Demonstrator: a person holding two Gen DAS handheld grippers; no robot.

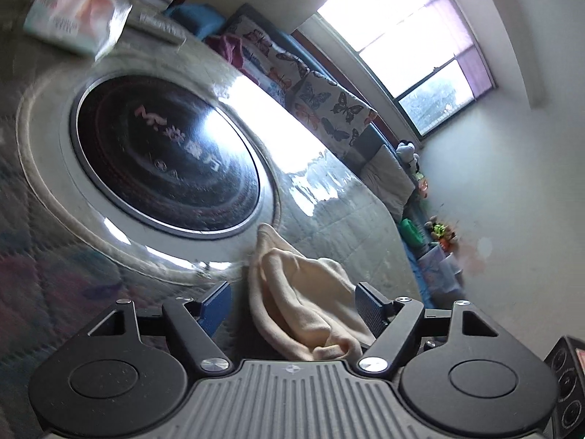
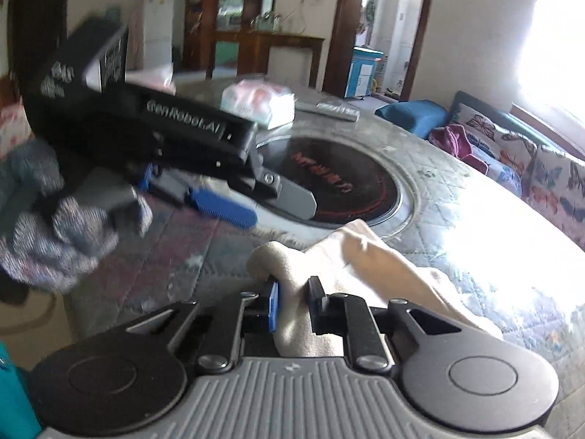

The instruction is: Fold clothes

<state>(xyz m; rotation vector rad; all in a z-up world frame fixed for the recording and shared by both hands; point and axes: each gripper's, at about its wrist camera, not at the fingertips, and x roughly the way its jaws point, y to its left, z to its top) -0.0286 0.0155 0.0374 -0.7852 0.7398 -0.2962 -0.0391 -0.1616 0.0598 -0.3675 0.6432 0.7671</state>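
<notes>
Cloth [image 2: 351, 256], cream, bunched on table [image 2: 475, 197] near dark hob [image 2: 351, 183]. Left gripper [image 1: 292, 301] spread, cloth between its fingers, ungripped. Right gripper [image 2: 292, 301] pinches cloth edge. Likely mid-fold; next needs left to clamp.

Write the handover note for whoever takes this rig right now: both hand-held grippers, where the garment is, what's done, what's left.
Left hand-held gripper: open, fingers either side of the cream garment, not clamped.
Right hand-held gripper: shut on the cream garment near one bunched end.
Garment: crumpled on the quilted table cover, beside the round black cooktop; the rest trails right.
Done: right-side grasp only; no fold visible.
Left: close the left hand-held gripper on it, spread it flat, then fold.
</notes>
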